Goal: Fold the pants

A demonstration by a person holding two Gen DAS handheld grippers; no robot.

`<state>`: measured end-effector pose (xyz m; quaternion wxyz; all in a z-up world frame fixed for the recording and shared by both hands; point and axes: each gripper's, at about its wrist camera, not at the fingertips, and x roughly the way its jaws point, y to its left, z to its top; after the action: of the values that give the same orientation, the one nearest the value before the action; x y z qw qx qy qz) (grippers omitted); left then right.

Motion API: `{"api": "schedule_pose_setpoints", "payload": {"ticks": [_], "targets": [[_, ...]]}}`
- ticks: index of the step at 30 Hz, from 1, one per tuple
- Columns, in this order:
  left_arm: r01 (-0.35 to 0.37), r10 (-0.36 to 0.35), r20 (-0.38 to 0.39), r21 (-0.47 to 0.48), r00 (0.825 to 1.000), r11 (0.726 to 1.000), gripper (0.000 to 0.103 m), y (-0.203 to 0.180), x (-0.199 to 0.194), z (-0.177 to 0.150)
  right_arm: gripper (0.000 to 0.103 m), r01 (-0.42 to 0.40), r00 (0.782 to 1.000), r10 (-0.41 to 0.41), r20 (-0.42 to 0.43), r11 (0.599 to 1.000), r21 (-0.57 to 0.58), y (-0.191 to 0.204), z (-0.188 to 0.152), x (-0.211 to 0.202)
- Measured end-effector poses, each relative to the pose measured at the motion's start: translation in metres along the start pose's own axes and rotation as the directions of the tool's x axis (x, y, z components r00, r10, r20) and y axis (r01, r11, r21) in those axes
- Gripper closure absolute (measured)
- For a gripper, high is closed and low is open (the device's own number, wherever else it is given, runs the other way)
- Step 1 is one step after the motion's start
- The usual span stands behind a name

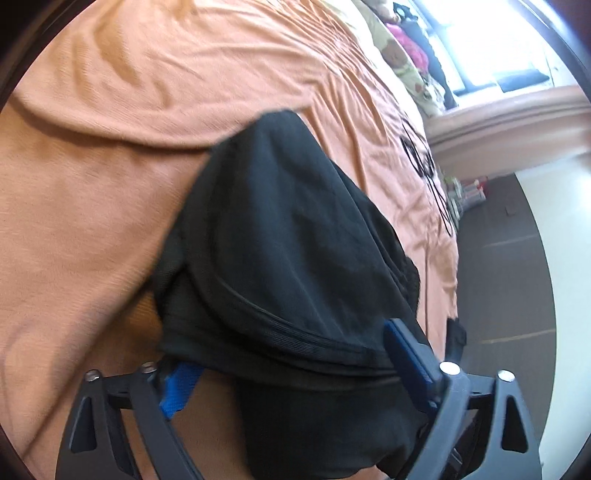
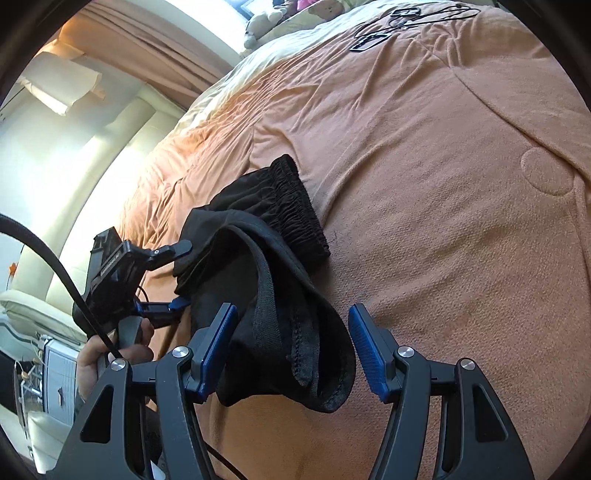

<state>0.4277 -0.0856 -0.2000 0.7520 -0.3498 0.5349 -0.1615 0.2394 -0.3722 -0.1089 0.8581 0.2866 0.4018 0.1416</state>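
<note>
The black pants lie folded into a thick bundle on the orange bedspread. My left gripper straddles one end of the bundle, its jaws wide. The cloth fills the gap and drapes over the left blue pad. In the right wrist view the left gripper bites the bundle's left edge, held by a hand. My right gripper stands open around the near hem end of the pants. Its left pad touches the cloth and its right pad stands just off it. The elastic waistband lies at the far end.
Black cables and small frames lie far up the bed. Pillows and soft toys sit by the bright window. The bed's edge drops to a dark floor on the right in the left wrist view. A pale sofa stands beyond the bed.
</note>
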Motion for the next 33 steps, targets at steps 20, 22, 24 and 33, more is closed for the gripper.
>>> {"api": "schedule_pose_setpoints", "payload": {"ticks": [20, 22, 24, 33], "targets": [[0.002, -0.015, 0.107, 0.115, 0.994, 0.993, 0.091, -0.040, -0.051, 0.038, 0.094, -0.015, 0.999, 0.014, -0.044, 1.000, -0.024, 0.000, -0.015, 0.003], [0.006, -0.019, 0.105, 0.127, 0.994, 0.992, 0.091, -0.046, -0.051, 0.044, 0.096, -0.015, 0.999, 0.014, -0.036, 1.000, -0.025, 0.003, -0.019, 0.001], [0.011, -0.027, 0.104, 0.150, 0.994, 0.989, 0.091, -0.054, -0.052, 0.051, 0.096, -0.008, 0.999, 0.008, -0.032, 1.000, -0.023, 0.006, -0.022, 0.000], [0.023, -0.039, 0.066, 0.224, 0.997, 0.974, 0.092, -0.092, -0.034, 0.071, 0.097, -0.012, 1.000, 0.011, -0.021, 1.000, -0.017, 0.011, -0.031, -0.007]]}}
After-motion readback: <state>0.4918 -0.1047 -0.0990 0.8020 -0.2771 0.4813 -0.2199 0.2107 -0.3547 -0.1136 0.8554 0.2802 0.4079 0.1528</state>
